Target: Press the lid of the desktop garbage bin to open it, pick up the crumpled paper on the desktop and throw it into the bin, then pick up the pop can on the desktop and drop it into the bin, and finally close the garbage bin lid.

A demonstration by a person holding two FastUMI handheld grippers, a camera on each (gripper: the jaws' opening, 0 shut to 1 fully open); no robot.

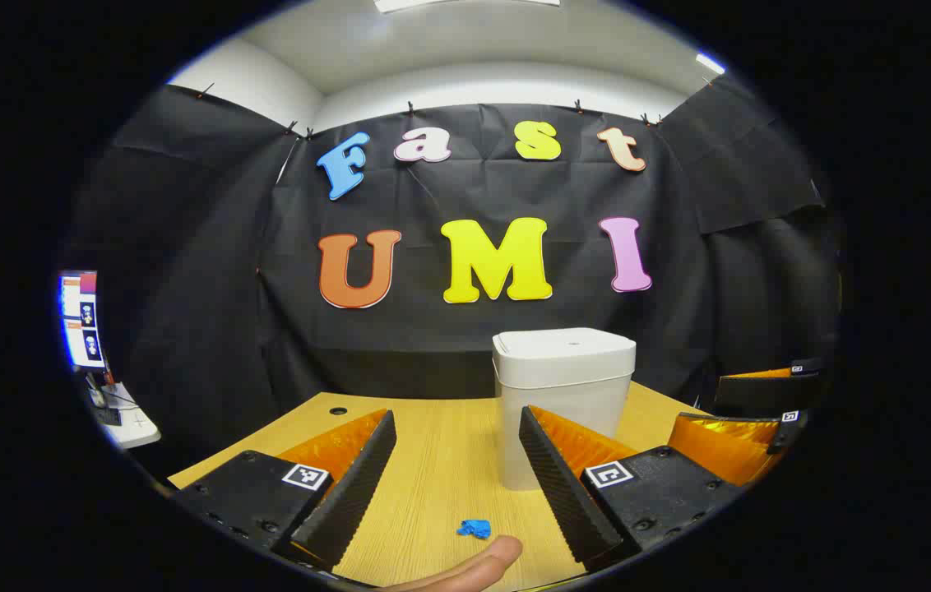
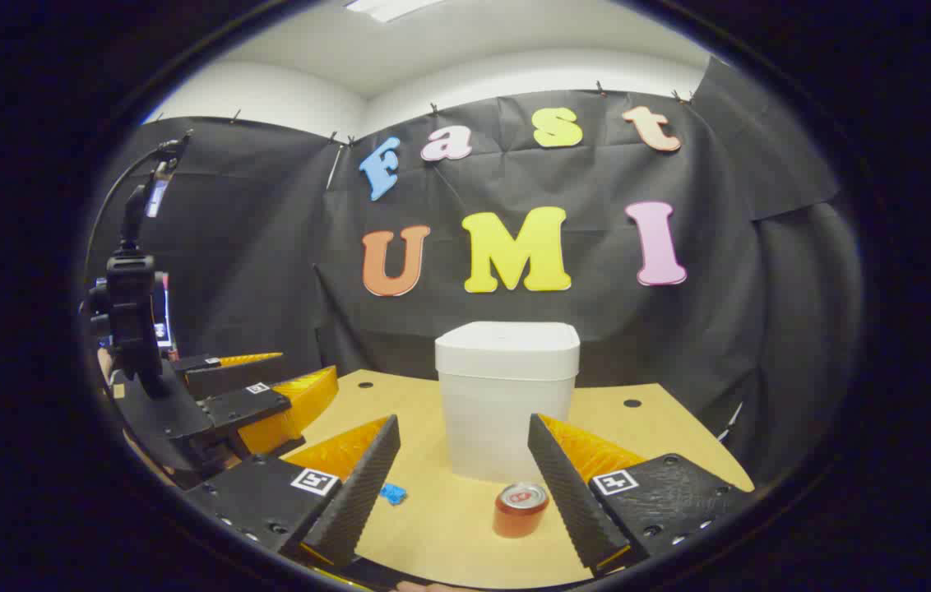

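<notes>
A white desktop garbage bin [image 1: 564, 395] [image 2: 507, 395] stands on the wooden desk with its lid down. A small blue crumpled paper [image 1: 474, 529] [image 2: 392, 493] lies on the desk near the front, between the fingers of my left gripper [image 1: 457, 485], which is open and empty. A red pop can [image 2: 521, 510] stands upright in front of the bin, just left of the right finger of my right gripper [image 2: 464, 485], which is open and holds nothing. The right gripper [image 1: 749, 423] is at the right of the left gripper view, the left gripper [image 2: 247, 403] at the left of the right gripper view.
A person's fingertip [image 1: 482, 563] pokes in at the bottom of the left gripper view. The wooden desk [image 1: 441, 444] has cable holes near its back edge. A monitor [image 1: 81, 321] stands off the desk's left side. Black cloth closes the booth behind the bin.
</notes>
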